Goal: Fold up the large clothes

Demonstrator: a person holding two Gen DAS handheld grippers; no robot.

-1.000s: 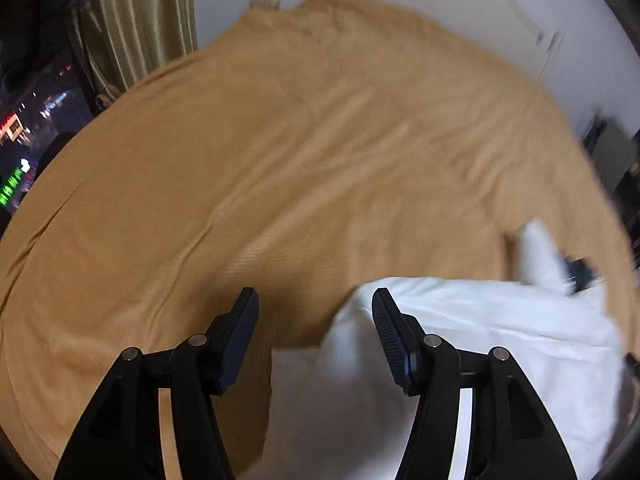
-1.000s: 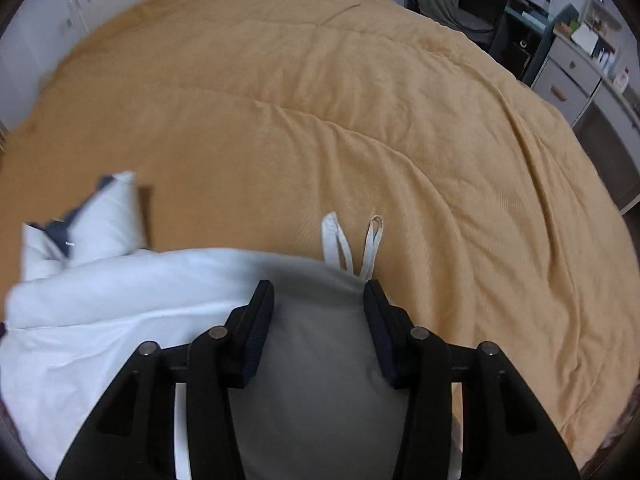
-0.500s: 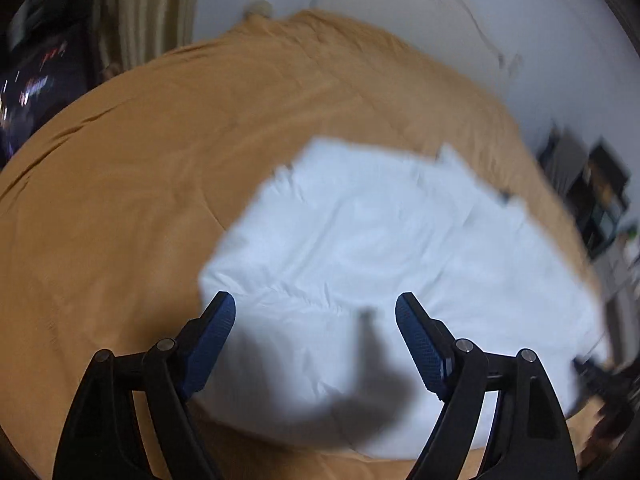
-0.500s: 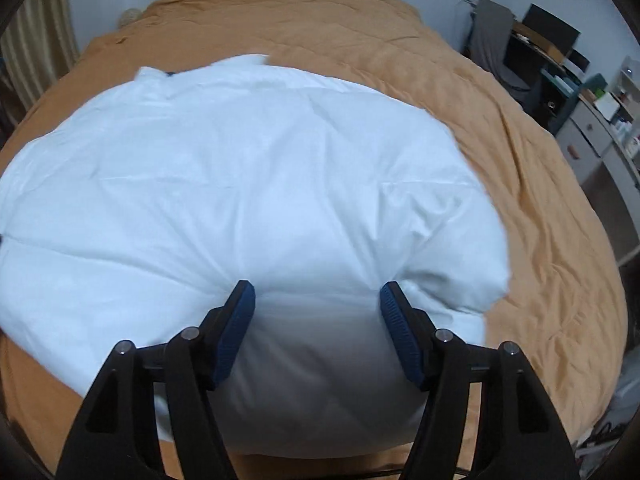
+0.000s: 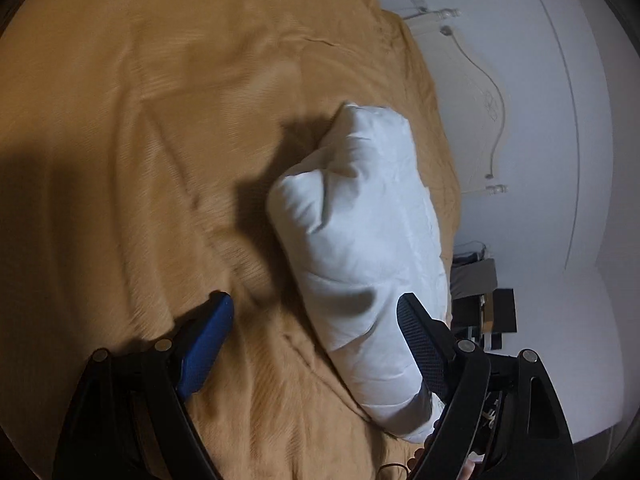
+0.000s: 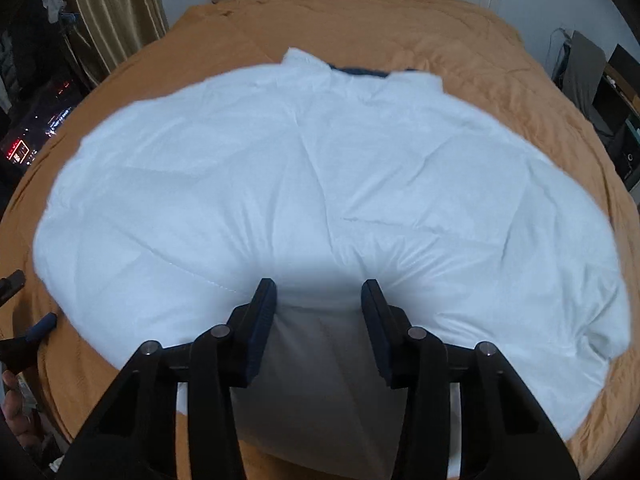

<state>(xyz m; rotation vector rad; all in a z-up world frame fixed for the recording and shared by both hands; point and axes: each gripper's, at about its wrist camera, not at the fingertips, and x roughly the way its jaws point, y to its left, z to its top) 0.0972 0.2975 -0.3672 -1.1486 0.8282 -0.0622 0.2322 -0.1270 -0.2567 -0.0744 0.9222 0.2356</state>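
The white padded garment lies folded on the orange bedspread, a puffy, creased bundle with a strip of dark blue lining showing at its far edge. In the left wrist view the same garment appears as a thick roll, casting a shadow onto the bedspread.

The right gripper has its jaws partly closed, pinching the near fold of the garment between the blue pads. The left gripper has its jaws spread wide; one pad is over bare bedspread, the other is at the garment's side, and contact cannot be confirmed.

Beyond the bed: a white wall, a cream headboard, olive curtains, and a desk with dark equipment. Red lit displays sit at the left; no writing is legible.
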